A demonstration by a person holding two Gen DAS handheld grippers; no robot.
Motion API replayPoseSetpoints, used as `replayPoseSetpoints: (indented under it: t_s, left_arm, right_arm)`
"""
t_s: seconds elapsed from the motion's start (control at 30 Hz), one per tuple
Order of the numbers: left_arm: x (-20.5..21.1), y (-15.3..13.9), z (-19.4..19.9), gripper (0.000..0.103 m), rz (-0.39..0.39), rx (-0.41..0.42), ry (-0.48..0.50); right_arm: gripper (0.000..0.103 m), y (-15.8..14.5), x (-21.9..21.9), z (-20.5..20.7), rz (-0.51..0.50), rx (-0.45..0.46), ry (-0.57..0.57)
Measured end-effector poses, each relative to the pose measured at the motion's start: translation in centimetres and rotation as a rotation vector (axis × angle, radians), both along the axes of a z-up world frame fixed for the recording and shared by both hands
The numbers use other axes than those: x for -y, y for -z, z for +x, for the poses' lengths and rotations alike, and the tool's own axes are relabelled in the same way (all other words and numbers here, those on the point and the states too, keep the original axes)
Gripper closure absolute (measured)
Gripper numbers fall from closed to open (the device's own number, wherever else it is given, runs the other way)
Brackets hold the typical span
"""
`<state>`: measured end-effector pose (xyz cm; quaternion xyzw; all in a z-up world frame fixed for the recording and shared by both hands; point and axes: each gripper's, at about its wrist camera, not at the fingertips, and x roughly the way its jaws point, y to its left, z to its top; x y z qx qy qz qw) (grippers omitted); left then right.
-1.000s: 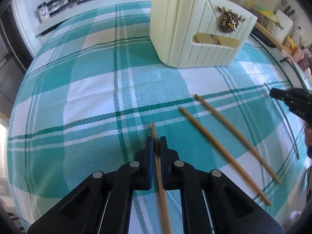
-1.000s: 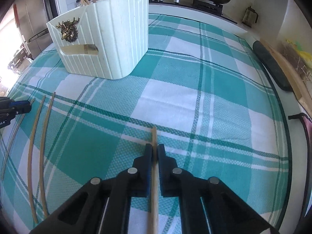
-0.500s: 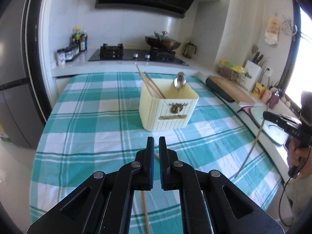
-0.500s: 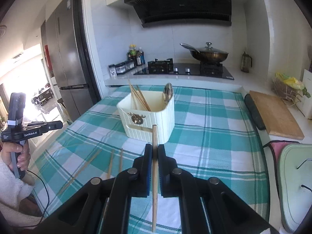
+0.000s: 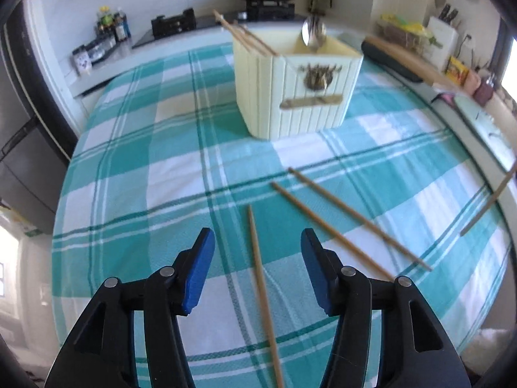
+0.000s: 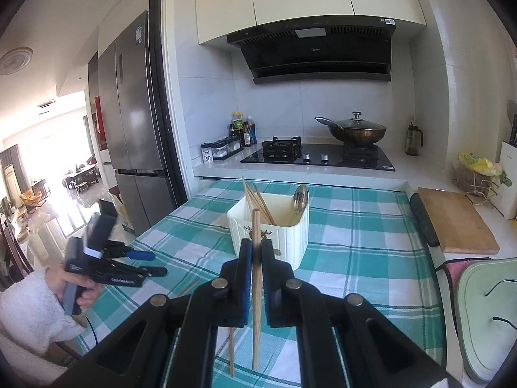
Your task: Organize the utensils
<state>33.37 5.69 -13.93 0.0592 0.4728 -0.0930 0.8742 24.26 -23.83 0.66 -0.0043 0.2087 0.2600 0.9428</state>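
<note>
Only right view shows hood (image 6: 311, 51)

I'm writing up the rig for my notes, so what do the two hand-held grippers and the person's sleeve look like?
Each hand-held gripper, left and right, has black angular plastic arms with silver rivets and blue pads inside the fingers. The left one has a pistol-style handle with white lettering and a dark cable. The sleeve is fluffy white.

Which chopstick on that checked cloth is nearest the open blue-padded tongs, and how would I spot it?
Find the cream utensil box on the teal checked tablecloth. Three chopsticks lie in front of it. Yours is the lone chopstick pointing toward the box, between the left gripper pads, untouched; the paired chopsticks slant off to the right.
</note>
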Motion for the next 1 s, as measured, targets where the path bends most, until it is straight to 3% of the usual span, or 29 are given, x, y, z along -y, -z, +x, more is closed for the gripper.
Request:
replayPoseSetpoints:
  t_s: [0.17,0.23,0.27,0.3,0.33,0.37,0.47,0.57,0.8,1.0]
  left_arm:
    - [1.3,5.1,3.0,0.046,0.137,-0.091,-0.01]
    - [1.0,5.7,3.6,0.044,0.129,-0.095,-0.031]
    - [0.6,5.7,3.9,0.052,0.096,-0.106,-0.04]
    - [0.4,5.7,4.0,0.076,0.052,-0.118,-0.037]
    - [0.3,5.6,4.1,0.093,0.017,-0.13,-0.031]
    - [0.4,5.6,4.1,0.099,0.018,-0.13,-0.027]
    - [0.8,5.0,3.6,0.1,0.022,-0.097,-0.017]
    - [-0.1,2.0,2.2,0.1,-0.062,-0.008,-0.048]
    - [-3.5,-8.1,-4.0,0.1,-0.244,0.248,-0.074]
    - [-5.1,-12.0,-7.4,0.1,-0.309,0.369,-0.094]
  right_arm:
    - [0.097,0.4,0.2,-0.8,0.01,-0.008,0.003]
    - [0.097,0.5,0.5,-1.1,0.02,-0.012,0.004]
    - [0.097,0.6,0.6,-1.3,0.024,-0.012,0.004]
    - [0.097,0.6,0.6,-1.3,0.025,-0.013,0.001]
    - [0.097,0.7,0.6,-1.4,0.024,-0.012,0.0]
    - [0.097,0.7,0.6,-1.6,0.023,-0.01,-0.001]
    - [0.097,0.8,0.5,-1.7,0.021,-0.005,-0.004]
    - [0.097,0.6,0.4,-1.7,0.03,-0.002,-0.006]
    - [0.097,0.2,0.4,-2.0,0.036,0.015,-0.011]
    - [0.097,0.1,-0.3,-1.9,0.041,0.025,-0.021]
